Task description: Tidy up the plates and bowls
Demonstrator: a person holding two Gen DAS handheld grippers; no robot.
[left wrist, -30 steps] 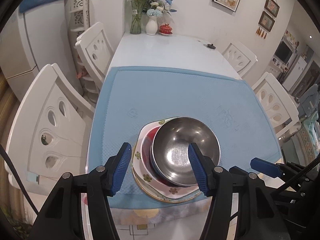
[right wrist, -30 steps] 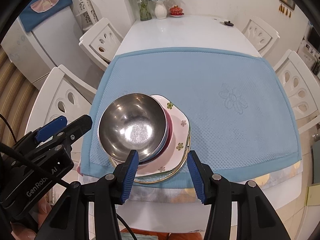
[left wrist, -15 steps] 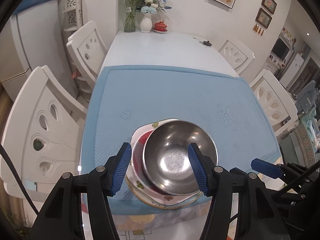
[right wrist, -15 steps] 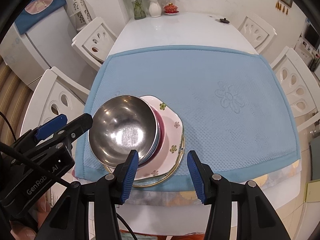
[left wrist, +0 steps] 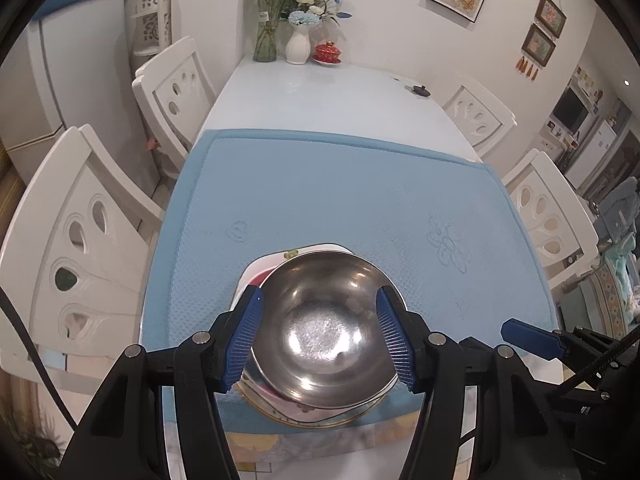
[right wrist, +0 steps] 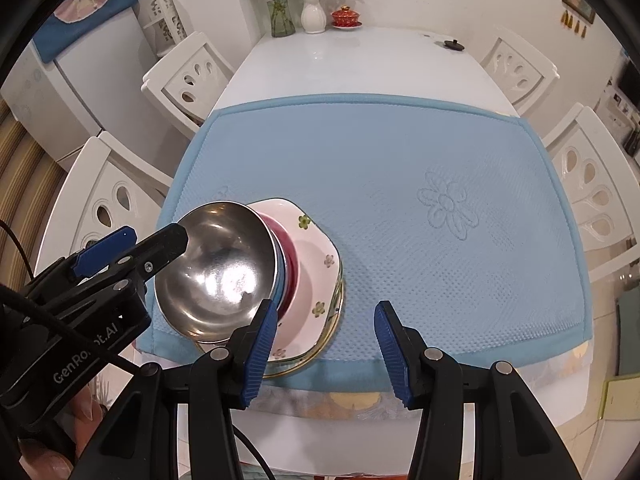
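A steel bowl [left wrist: 324,332] [right wrist: 218,272] sits tilted on top of a stack: a red bowl [right wrist: 289,258], then a pink flowered plate [right wrist: 320,280] with a gold-rimmed plate under it, at the near left of the blue mat [left wrist: 352,192] [right wrist: 400,184]. My left gripper [left wrist: 320,336] is open, its blue pads at either side of the steel bowl's rim; touching cannot be told. It shows at the left of the right wrist view. My right gripper [right wrist: 326,344] is open and empty, over the plate's near right edge.
The white table [left wrist: 328,96] carries a glass vase [left wrist: 266,26], a white vase [left wrist: 298,46] and a red lidded cup [left wrist: 328,52] at its far end, and a small black object [left wrist: 420,90]. White chairs [left wrist: 68,248] stand on both sides.
The left gripper has moved forward and lower, so the steel bowl now lies between its pads. The right gripper has shifted to the right of the stack. The bowl looks more tilted.
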